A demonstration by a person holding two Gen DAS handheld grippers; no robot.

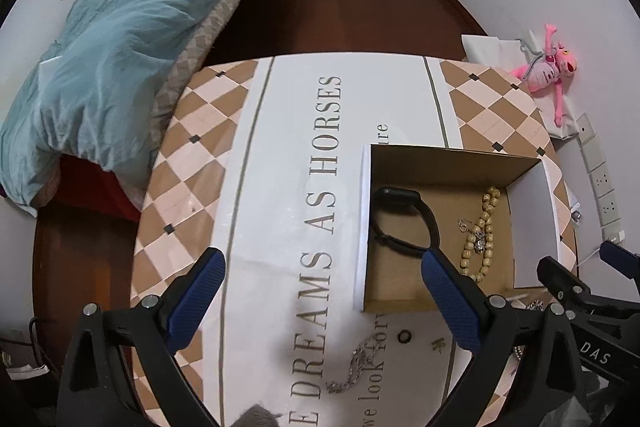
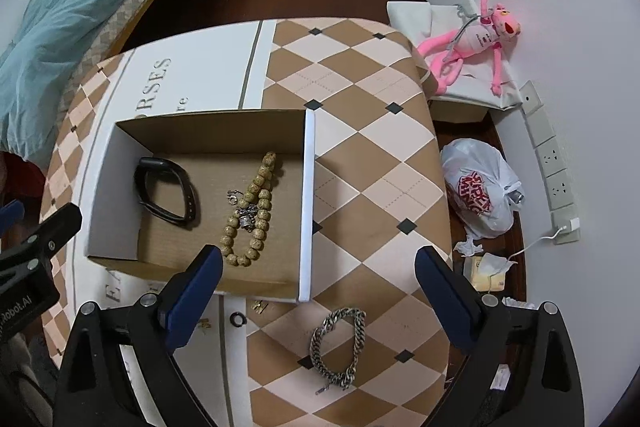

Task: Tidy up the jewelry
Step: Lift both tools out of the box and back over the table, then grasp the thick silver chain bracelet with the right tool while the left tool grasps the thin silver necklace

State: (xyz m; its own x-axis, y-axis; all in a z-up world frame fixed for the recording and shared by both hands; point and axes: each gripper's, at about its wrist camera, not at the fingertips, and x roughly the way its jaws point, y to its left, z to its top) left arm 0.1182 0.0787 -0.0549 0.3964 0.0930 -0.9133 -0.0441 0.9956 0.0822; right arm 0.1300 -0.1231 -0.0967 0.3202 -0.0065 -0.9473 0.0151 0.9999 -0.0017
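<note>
Both wrist cameras look steeply down, close above the counter; left from left, sharing the cardboard box.

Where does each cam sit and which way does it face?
Left wrist: on the left hand-held gripper, open, looking down over the table at a silver chain; the right hand-held gripper enters at right.
Right wrist: on the right hand-held gripper, open, above a curb-link bracelet; the left one enters at left.
Shared: cardboard box, black band, wooden beads.
</note>
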